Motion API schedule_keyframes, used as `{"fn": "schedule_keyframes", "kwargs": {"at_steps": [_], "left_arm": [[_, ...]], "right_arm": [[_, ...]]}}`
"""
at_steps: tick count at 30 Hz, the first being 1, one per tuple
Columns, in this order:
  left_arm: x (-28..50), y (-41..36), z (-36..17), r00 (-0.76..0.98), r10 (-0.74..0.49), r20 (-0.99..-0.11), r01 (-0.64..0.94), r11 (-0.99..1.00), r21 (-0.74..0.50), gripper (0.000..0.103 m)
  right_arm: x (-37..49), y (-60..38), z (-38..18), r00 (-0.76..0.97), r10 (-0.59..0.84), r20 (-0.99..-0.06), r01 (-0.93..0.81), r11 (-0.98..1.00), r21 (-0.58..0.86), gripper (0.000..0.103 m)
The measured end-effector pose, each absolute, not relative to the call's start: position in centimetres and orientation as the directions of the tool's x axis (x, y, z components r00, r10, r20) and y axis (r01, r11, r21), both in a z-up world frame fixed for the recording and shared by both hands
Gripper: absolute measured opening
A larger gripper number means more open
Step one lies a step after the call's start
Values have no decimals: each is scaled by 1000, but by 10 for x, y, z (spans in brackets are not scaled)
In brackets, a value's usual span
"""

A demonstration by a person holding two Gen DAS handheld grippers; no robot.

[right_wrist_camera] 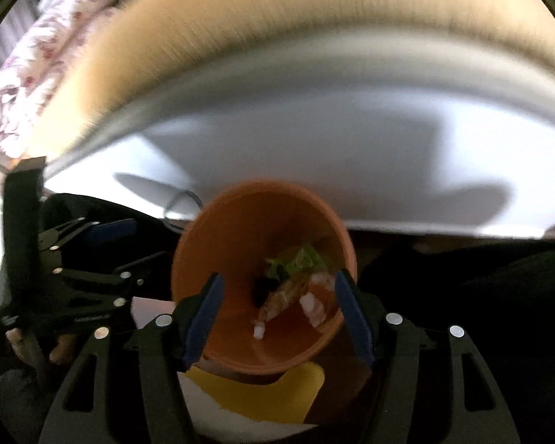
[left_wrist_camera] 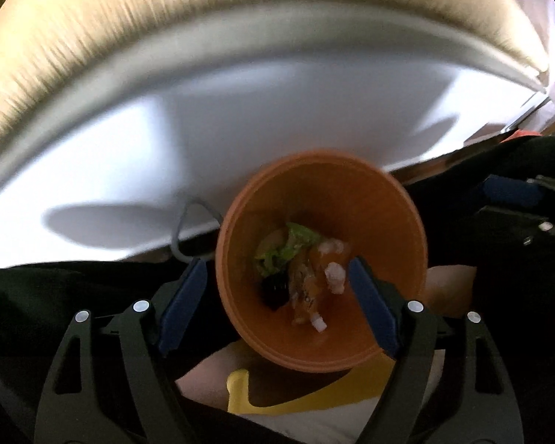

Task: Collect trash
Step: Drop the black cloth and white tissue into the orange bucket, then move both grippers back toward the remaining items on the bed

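Note:
An orange plastic bin [left_wrist_camera: 388, 214] holds scraps of trash [left_wrist_camera: 299, 266]: green, orange, white and dark bits. It also shows in the right wrist view [right_wrist_camera: 222, 244] with the same trash [right_wrist_camera: 296, 288] inside. My left gripper [left_wrist_camera: 277, 281] is open above the bin's mouth, its left finger outside the rim and its right finger over the inside. My right gripper [right_wrist_camera: 277, 292] is open over the bin, holding nothing. The left gripper also appears in the right wrist view [right_wrist_camera: 103, 233] at the left. Both views are blurred by motion.
A white table edge [left_wrist_camera: 240, 129] with a tan floor or rug [left_wrist_camera: 166, 18] beyond fills the upper part. A yellow object [left_wrist_camera: 307, 392] lies under the bin. A grey wire loop [left_wrist_camera: 192, 229] hangs near the rim. Flowered fabric [right_wrist_camera: 37, 66] is at upper left.

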State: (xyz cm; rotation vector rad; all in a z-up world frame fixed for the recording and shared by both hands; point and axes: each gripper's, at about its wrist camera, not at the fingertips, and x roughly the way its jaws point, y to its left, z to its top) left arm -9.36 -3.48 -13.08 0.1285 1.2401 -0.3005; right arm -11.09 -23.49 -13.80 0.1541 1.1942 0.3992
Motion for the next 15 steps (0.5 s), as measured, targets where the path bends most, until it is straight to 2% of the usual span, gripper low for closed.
{"fn": "schedule_keyframes", "kwargs": {"at_steps": [8,11,15], "left_arm": [[-103,-33,-53,478,-210,-853,337,940,-43,80],[-101,-31,-33,531,-225,-817,333,942,-43,83],[-94,-30,-28,539,-272,-797,324,940,-102,83]], "right_arm": [[-83,-261,-18,530,445,-721,-341,891,300,62],[-48,-271,7,623,400,-672,-311,915,257,62],[10,-286,18,716,280,-639,-172,959,227,62]]}}
